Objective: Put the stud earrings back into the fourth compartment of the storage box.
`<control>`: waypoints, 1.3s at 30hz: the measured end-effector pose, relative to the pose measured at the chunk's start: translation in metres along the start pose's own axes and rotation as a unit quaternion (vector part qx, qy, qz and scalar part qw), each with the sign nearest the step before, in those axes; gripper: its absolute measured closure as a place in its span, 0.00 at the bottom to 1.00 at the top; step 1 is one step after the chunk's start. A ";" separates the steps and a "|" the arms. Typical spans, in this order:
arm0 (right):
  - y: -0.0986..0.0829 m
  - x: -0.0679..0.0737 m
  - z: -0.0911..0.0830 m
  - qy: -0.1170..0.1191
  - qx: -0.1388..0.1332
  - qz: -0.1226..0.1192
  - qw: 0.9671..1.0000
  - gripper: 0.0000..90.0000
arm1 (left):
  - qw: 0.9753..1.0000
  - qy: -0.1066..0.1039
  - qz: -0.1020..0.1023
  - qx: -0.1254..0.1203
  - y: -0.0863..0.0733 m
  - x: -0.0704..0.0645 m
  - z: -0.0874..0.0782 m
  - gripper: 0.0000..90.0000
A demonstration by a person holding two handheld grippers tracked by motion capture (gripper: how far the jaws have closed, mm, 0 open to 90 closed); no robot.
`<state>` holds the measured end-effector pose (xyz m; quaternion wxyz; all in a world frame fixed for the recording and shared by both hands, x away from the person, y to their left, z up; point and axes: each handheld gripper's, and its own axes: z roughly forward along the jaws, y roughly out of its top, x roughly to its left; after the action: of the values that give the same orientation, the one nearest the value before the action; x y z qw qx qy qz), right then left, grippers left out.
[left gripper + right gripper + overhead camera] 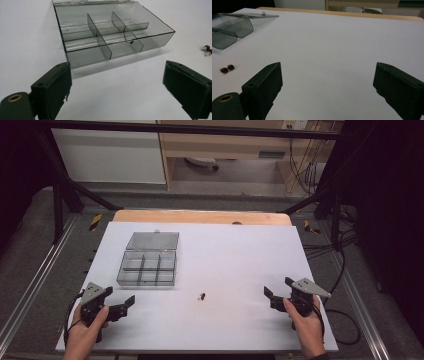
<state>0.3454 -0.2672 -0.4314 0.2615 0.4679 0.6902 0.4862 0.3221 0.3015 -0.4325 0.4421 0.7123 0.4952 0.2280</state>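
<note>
A smoky clear plastic organizer box (147,268) lies open on the white table, its lid (152,240) folded flat behind it; dividers split it into several empty compartments (110,35). Two small dark red beads (202,296) rest on the table to the right of the box, also seen at the right edge of the left gripper view (207,49) and at the left of the right gripper view (227,68). My left gripper (131,304) is open near the front left, facing the box. My right gripper (276,289) is open at the front right, nothing between its jaws.
The white sheet (240,255) covers a wooden table whose far edge (200,216) shows behind it. A black frame and cables (325,245) stand around the table. A person's hands (87,335) hold both grippers at the front edge.
</note>
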 end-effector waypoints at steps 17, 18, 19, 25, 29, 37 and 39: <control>-0.001 0.022 0.006 0.020 0.032 -0.027 0.999 0.07 | 1.000 0.004 0.009 0.020 -0.001 -0.002 0.006 0.09; -0.001 0.026 0.007 0.031 0.038 -0.030 0.998 0.06 | 1.000 0.003 0.011 0.022 -0.001 -0.002 0.006 0.09; -0.002 0.029 0.009 0.036 0.043 -0.031 0.998 0.06 | 1.000 0.002 0.010 0.022 -0.001 -0.002 0.007 0.09; -0.006 0.048 0.030 0.065 0.092 0.021 0.993 0.05 | 0.999 -0.001 0.020 0.026 -0.002 -0.003 0.008 0.09; -0.004 0.059 0.038 0.085 0.108 0.014 0.990 0.05 | 0.999 0.000 0.021 0.028 -0.003 -0.003 0.008 0.09; 0.014 0.092 0.056 0.115 0.117 -0.015 0.986 0.07 | 0.999 0.004 0.019 0.029 -0.003 -0.002 0.008 0.09; 0.017 0.099 0.059 0.117 0.118 -0.024 0.986 0.07 | 0.999 0.003 0.022 0.033 -0.003 -0.002 0.009 0.09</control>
<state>0.3583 -0.1517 -0.4301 0.1333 0.4184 0.7798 0.4461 0.3265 0.2962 -0.4387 0.4117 0.7363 0.4884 0.2231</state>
